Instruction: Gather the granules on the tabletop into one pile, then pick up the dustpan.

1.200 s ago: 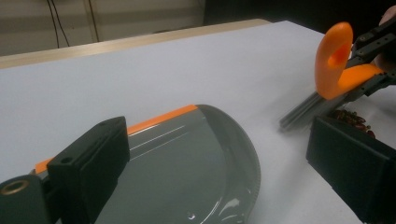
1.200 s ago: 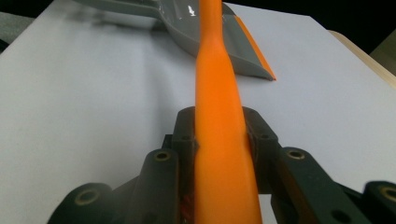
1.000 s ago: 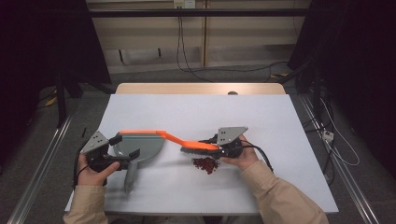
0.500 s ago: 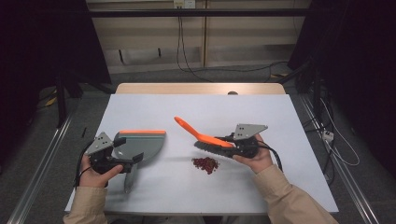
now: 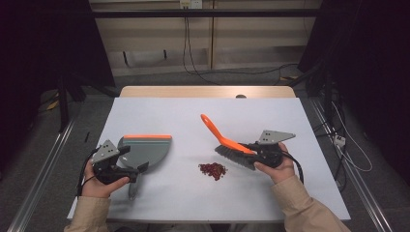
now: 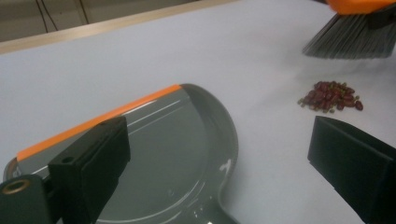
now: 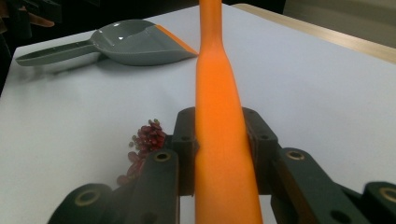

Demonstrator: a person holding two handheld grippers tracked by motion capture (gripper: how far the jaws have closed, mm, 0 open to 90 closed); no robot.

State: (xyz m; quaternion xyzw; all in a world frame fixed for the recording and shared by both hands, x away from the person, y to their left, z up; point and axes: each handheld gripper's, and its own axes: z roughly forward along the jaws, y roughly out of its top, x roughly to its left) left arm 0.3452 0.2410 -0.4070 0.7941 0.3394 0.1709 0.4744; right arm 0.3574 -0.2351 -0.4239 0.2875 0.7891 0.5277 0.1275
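**Gripping the brush above a small heap of red beans**

Clamped between the jaws of the right gripper [image 5: 252, 153] is the orange hand brush [image 5: 226, 140]; in the right gripper view the two black jaws press on either side of its orange handle [image 7: 219, 116], closed tight on it. Seen from the high view, the handle slants up and away toward the middle of the table [image 5: 300, 193], and the grey bristles [image 5: 231, 155] hang just above the tabletop, near the pile of red beans [image 5: 212, 169] but apart from it, on the pile's right.

The left gripper [image 5: 131, 166] is held by the person's left hand [image 5: 99, 183] near the table's left front. Its jaws stand wide apart in the left gripper view, with nothing pinched between them; the pan of the grey dustpan [image 6: 177, 154] lies flat on the table under and between them. The dustpan's orange lip [image 6: 100, 120] faces away from the person. The beans [image 6: 331, 95] lie on the bare tabletop well to the right of the dustpan, between it and the brush bristles [image 6: 348, 39].
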